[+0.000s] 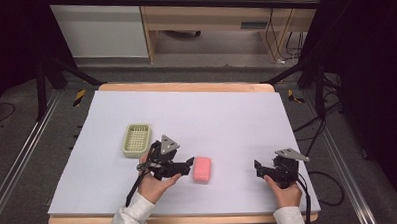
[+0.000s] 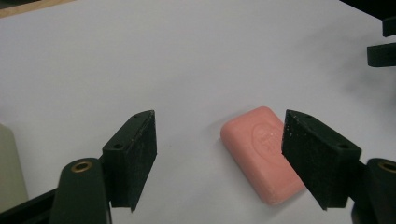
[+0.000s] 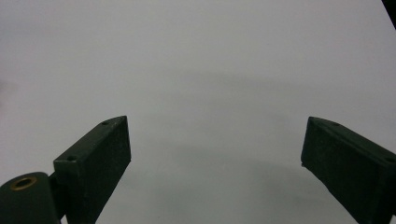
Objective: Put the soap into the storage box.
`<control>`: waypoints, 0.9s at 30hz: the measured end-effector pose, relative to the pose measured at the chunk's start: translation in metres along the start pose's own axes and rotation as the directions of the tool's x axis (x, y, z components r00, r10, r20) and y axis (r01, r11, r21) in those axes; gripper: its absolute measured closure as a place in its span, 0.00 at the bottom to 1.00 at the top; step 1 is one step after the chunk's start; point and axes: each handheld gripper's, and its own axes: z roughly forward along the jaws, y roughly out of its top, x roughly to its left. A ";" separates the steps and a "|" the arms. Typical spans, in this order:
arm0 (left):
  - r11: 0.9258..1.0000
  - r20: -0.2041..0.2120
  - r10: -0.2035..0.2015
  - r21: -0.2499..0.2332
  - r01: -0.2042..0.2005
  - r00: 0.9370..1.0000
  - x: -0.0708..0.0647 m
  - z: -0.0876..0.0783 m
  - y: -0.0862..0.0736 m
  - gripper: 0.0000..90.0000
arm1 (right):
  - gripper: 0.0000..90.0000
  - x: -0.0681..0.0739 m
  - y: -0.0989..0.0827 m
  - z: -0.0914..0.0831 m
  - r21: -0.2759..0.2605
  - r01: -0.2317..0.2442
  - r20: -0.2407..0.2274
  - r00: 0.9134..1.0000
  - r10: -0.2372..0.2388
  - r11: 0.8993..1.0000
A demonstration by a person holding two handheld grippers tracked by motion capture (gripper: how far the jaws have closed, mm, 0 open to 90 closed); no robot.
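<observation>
A pink bar of soap [image 1: 202,168] lies flat on the white table sheet, near the front middle. My left gripper [image 1: 190,163] is just to its left, pointing at it, jaws open. In the left gripper view the soap [image 2: 261,154] lies ahead, close to the right-hand jaw, which covers its near corner; the left gripper [image 2: 219,140] pads do not press on it. A pale green slotted soap dish [image 1: 137,139] sits behind and left of that hand. My right gripper [image 1: 259,168] rests at the front right, open, and in its own view the right gripper [image 3: 215,140] has bare sheet between its jaws.
The white sheet [image 1: 211,116] covers a wooden table whose front edge runs just before the hands. The right gripper's jaw tips [image 2: 382,46] show at the upper right of the left gripper view, and the dish's edge [image 2: 7,163] at its left. Cables trail off the table's right side.
</observation>
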 end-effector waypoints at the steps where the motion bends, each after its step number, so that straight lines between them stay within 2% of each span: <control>1: 1.000 0.003 0.003 0.005 -0.003 1.000 -0.002 0.002 0.001 0.29 | 0.10 0.000 0.000 0.000 0.000 -0.002 -0.001 1.000 0.002 1.000; 5: 1.000 0.008 0.016 0.026 -0.016 1.000 -0.009 0.010 0.001 0.29 | 0.09 0.000 0.000 0.000 -0.003 0.000 0.001 1.000 0.000 1.000; 13: 0.999 0.015 0.005 0.047 -0.006 1.000 -0.016 0.021 0.002 0.29 | 0.09 0.001 0.000 0.000 0.002 -0.003 0.000 1.000 0.003 1.000; 27: 0.996 0.020 0.008 0.086 -0.010 1.000 -0.023 0.033 0.001 0.27 | 0.09 0.001 0.000 0.000 0.001 -0.002 0.000 1.000 0.002 1.000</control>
